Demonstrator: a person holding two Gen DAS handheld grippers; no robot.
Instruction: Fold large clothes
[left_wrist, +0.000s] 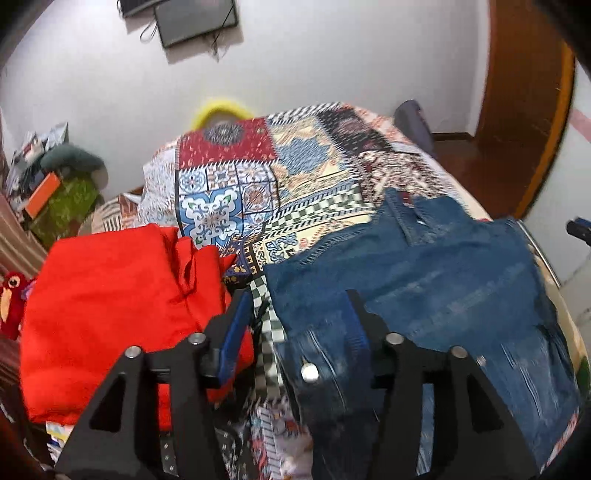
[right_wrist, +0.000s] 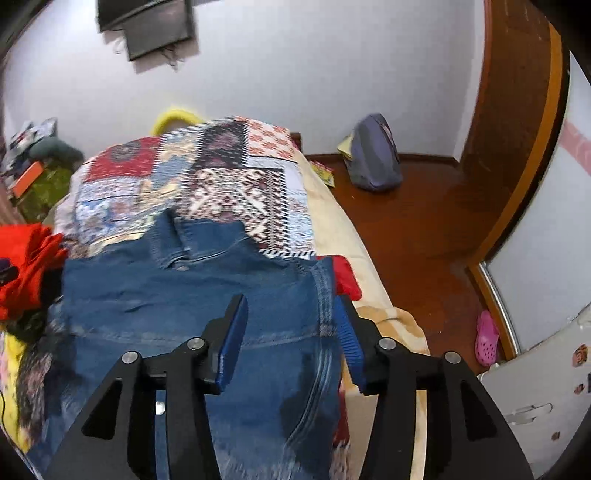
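A pair of blue jeans (left_wrist: 424, 280) lies spread on the patchwork bedspread (left_wrist: 258, 177), waistband toward me; it also shows in the right wrist view (right_wrist: 192, 295). My left gripper (left_wrist: 295, 301) is open and empty, hovering over the jeans' left edge and the gap beside a red garment (left_wrist: 110, 310). My right gripper (right_wrist: 290, 304) is open and empty, above the jeans' right side seam near the bed's right edge. The red garment (right_wrist: 26, 258) shows at the left in the right wrist view.
The bed's right edge (right_wrist: 369, 280) drops to a wooden floor with a grey backpack (right_wrist: 373, 155) and a pink clog (right_wrist: 487, 338). A wooden door (right_wrist: 517, 110) stands at the right. Clutter and a green box (left_wrist: 62, 199) sit at the far left. A red plush bird (left_wrist: 11, 299) is at the left.
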